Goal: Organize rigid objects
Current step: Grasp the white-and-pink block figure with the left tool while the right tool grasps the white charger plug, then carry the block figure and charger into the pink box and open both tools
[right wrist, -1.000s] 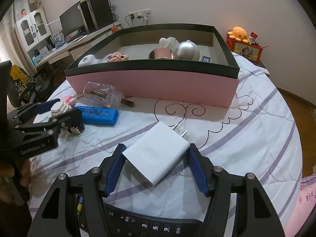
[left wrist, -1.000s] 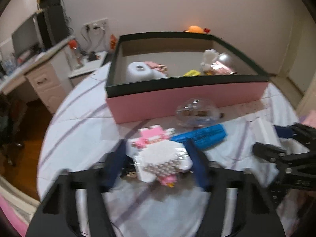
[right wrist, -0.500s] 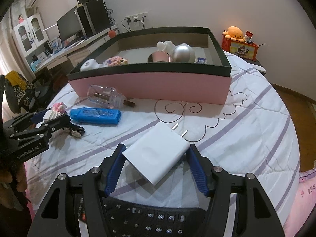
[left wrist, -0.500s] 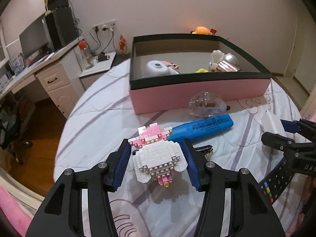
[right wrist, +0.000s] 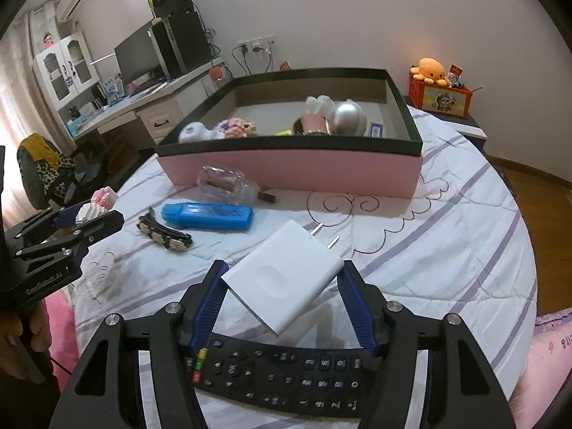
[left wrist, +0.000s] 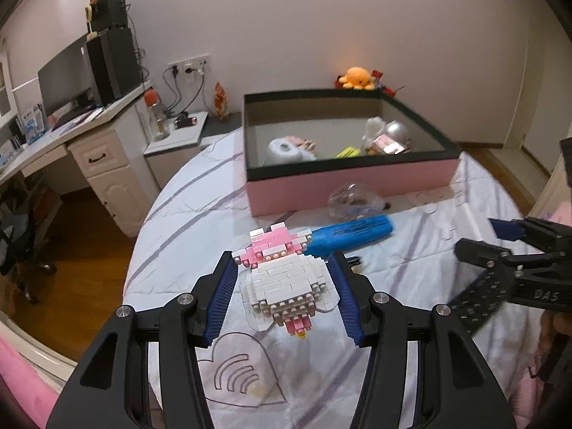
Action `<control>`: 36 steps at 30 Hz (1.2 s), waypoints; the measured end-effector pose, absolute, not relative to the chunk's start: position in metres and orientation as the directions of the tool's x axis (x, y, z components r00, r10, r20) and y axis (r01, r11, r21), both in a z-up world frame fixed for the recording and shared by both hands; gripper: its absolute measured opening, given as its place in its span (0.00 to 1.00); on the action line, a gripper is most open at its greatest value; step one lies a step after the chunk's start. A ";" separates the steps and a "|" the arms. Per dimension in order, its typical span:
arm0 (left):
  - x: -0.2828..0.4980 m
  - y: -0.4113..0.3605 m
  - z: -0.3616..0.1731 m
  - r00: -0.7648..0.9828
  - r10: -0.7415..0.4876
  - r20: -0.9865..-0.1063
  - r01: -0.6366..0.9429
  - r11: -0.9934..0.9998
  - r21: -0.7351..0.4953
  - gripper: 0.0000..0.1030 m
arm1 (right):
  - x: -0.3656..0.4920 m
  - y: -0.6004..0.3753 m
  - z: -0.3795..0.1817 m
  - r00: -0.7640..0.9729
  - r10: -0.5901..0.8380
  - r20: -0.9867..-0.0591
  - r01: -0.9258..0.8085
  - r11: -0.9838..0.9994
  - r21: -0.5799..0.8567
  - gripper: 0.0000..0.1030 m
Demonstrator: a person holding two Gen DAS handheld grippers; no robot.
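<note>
**Visitor:** I can't see the table. What is each hand holding, and what might go wrong?

**Onlooker:** The left gripper [left wrist: 282, 286] has its blue pads closed partway against the sides of a white and pink brick-built figure [left wrist: 286, 279], held clear above the quilted tabletop [left wrist: 186, 214]. The right gripper [right wrist: 282, 286] is clamped on a white plug adapter [right wrist: 286, 275], gripped by two corners so it sits tilted, prongs pointing away.

**Visitor:** So the risks?

**Onlooker:** My guess: the figure is snapped-together bricks, so a squeeze or a knock on the box wall could break pieces off. The adapter is smooth and held cornerwise; it could pivot or slip out. Both tools heading for one box could also bump each other.

**Visitor:** And the box?

**Onlooker:** A pink box with a dark rim [right wrist: 293, 171] stands at the far side of the table. Inside it: a white rounded object [right wrist: 195, 131], a small pastel brick model [right wrist: 237, 127], a pink metallic cup [right wrist: 312, 125], a silver dome [right wrist: 348, 116], a white figurine and something yellow. Still outside, near its front wall, lie a clear bottle [right wrist: 223, 184], a blue marker [right wrist: 207, 216], a studded hair clip [right wrist: 164, 236] and a black remote [right wrist: 282, 371].
</note>
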State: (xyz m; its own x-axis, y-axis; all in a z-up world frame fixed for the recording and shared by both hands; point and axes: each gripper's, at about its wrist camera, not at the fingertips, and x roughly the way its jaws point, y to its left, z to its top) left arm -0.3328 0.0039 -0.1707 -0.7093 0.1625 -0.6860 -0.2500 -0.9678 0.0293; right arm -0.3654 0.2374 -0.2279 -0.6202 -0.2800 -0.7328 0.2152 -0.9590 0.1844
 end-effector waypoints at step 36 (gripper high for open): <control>-0.458 0.080 -0.099 -0.699 0.282 -0.657 -0.446 -0.890 0.094 0.52 | -0.467 0.235 -0.142 -0.683 -0.251 -0.686 0.354 -0.935 -0.011 0.63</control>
